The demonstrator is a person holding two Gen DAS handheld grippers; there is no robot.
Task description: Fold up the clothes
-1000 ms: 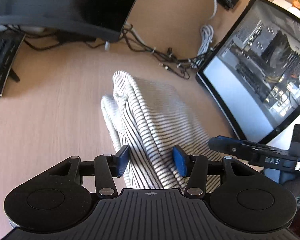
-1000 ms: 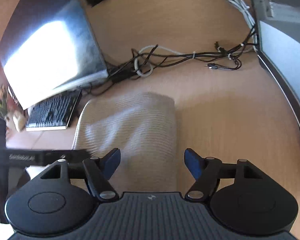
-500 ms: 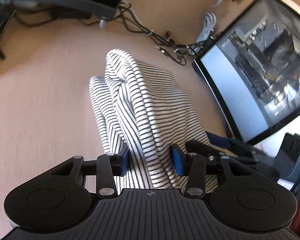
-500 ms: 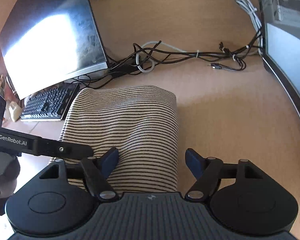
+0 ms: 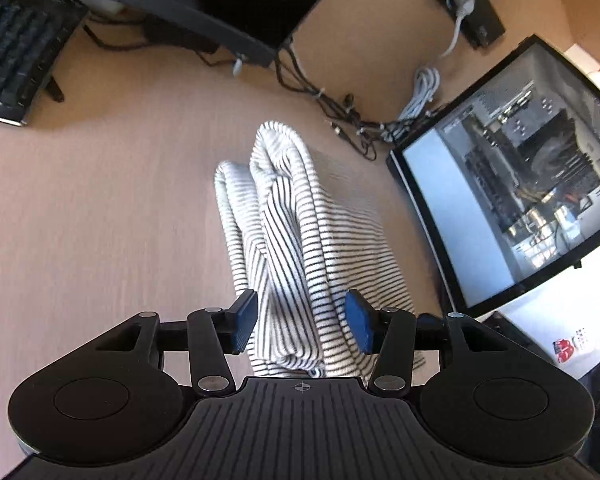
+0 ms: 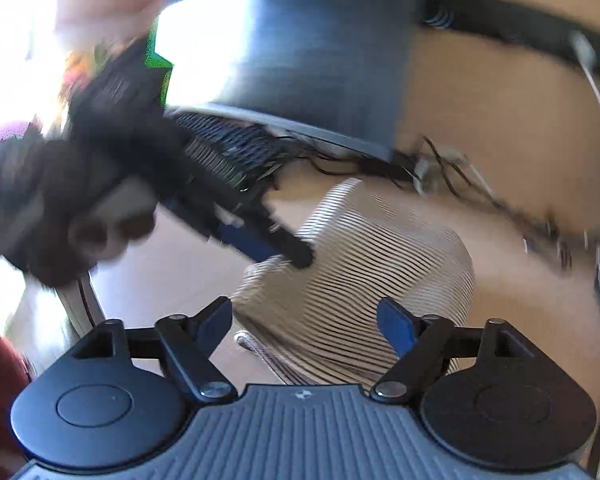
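A white garment with thin black stripes lies folded in a thick bundle on the wooden desk. My left gripper is open, its blue pads on either side of the bundle's near end, not pinching it. In the blurred right wrist view the same garment lies ahead of my right gripper, which is open and empty above its near edge. The left gripper shows there from the side, tips at the garment's left edge.
A dark monitor and a keyboard stand at the back left. A tangle of cables lies behind the garment. A glass-sided computer case stands close on the right. A gloved hand holds the left gripper.
My left gripper has opened wider and drawn back a little from the bundle. My right gripper has swung fast to the left and tilted; its view is now blurred. The garment stays on the desk.
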